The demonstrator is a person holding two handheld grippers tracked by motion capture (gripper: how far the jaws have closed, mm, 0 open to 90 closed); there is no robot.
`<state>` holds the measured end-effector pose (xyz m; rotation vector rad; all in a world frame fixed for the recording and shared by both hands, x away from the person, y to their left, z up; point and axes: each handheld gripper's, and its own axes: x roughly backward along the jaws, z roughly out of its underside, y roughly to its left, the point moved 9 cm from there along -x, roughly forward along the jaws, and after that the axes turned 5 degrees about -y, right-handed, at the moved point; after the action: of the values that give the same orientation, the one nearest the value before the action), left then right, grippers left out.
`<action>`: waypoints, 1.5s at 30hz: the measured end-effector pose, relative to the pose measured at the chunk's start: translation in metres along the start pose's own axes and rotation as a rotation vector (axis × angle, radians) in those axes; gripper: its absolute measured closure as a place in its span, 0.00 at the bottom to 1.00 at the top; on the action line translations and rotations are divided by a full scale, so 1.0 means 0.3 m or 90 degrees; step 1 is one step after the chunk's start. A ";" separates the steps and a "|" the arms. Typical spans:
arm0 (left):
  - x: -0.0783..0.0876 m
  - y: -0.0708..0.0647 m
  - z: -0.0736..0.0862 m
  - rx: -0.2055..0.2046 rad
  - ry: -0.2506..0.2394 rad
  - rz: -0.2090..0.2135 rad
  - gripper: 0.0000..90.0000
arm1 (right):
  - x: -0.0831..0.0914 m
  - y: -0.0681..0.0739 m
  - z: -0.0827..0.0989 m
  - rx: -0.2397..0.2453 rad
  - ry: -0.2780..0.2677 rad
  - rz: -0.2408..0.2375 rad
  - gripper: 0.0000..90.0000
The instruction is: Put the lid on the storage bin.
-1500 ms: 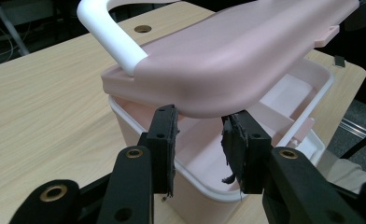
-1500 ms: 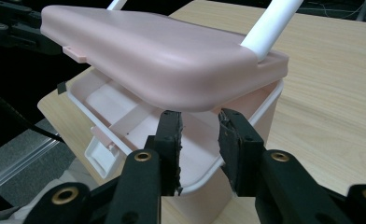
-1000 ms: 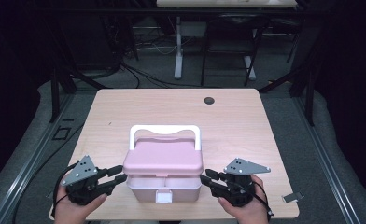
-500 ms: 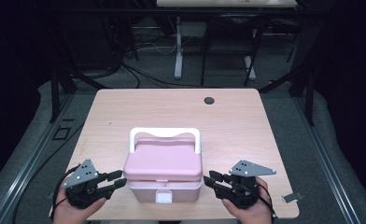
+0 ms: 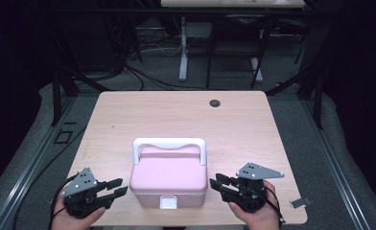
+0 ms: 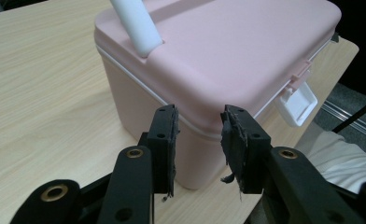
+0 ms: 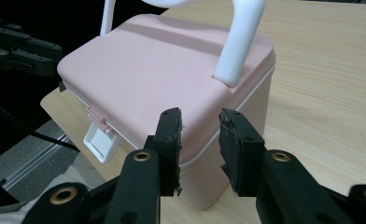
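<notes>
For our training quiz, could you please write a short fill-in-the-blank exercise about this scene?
1. The pink box has a handle coloured ____.
2. The box stands between the left gripper and the ____ gripper.
3. The box's lid is ____.
4. The white latch sits on the side of the box facing the ____.

Missing words: white; right; closed; person

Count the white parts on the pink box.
2: the white handle standing up across the back of the lid of the pink box, and the white latch hanging at the front edge. Others could be hidden behind.
</notes>
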<state>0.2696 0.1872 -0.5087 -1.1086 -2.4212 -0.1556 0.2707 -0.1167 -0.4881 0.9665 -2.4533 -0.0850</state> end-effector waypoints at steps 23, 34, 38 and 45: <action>-0.047 0.139 -0.057 0.030 -0.011 -0.039 0.69 | -0.039 -0.068 -0.054 -0.022 -0.006 0.020 0.76; -0.077 0.219 -0.069 0.046 -0.015 -0.064 0.66 | -0.094 -0.170 -0.067 -0.034 -0.004 0.064 0.75; -0.090 0.240 -0.047 0.053 -0.010 -0.072 0.65 | -0.120 -0.199 -0.055 -0.039 0.002 0.085 0.75; -0.096 0.282 -0.003 0.071 -0.008 -0.083 0.63 | -0.129 -0.226 -0.032 -0.055 -0.002 0.091 0.75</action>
<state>0.3489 0.2236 -0.5287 -0.9061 -2.4816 -0.0542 0.3418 -0.1408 -0.5120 0.7536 -2.4921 -0.1426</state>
